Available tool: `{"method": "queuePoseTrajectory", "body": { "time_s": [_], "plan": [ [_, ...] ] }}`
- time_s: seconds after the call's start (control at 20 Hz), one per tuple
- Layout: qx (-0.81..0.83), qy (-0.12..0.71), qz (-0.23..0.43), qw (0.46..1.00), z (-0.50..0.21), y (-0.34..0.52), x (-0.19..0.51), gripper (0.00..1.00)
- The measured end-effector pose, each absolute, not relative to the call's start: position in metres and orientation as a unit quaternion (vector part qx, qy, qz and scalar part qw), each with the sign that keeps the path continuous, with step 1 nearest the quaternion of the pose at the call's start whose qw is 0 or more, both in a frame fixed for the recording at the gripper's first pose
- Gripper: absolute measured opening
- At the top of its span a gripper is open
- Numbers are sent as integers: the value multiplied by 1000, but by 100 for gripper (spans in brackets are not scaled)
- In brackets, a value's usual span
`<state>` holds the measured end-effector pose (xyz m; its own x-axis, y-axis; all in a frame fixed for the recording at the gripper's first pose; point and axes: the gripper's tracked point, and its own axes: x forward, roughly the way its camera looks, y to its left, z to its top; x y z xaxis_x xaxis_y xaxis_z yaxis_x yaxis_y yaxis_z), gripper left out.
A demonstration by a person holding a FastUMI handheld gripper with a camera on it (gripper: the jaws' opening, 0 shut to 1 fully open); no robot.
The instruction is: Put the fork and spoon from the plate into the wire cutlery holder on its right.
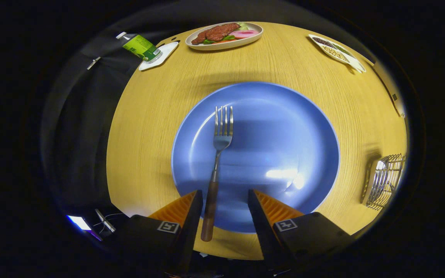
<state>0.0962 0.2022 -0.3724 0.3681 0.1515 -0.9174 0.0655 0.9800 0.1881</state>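
Blue plate [284, 127] carries the fork [218, 154]; gripper [224, 197] wide open, fork handle between its fingers nearer the left one, ungripped.

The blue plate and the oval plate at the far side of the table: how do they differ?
The blue plate is round and lies just ahead of the open claw; the oval plate is pale and lies far beyond it. The blue plate carries a fork, its handle between the fingers; the oval plate carries food. Both rest flat on the wooden table.

Wood table [292, 65] w/ blue plate [284, 127], wire holder [385, 180], food dishes [224, 35].
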Motion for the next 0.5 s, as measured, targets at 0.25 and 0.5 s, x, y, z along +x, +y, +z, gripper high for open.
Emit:
{"method": "queuePoseTrajectory", "body": {
  "time_s": [0.25, 0.5],
  "plan": [
    [100, 577, 31, 810, -379, 206, 92, 30],
    [124, 567, 57, 812, -376, 208, 90, 13]
  ]
}}
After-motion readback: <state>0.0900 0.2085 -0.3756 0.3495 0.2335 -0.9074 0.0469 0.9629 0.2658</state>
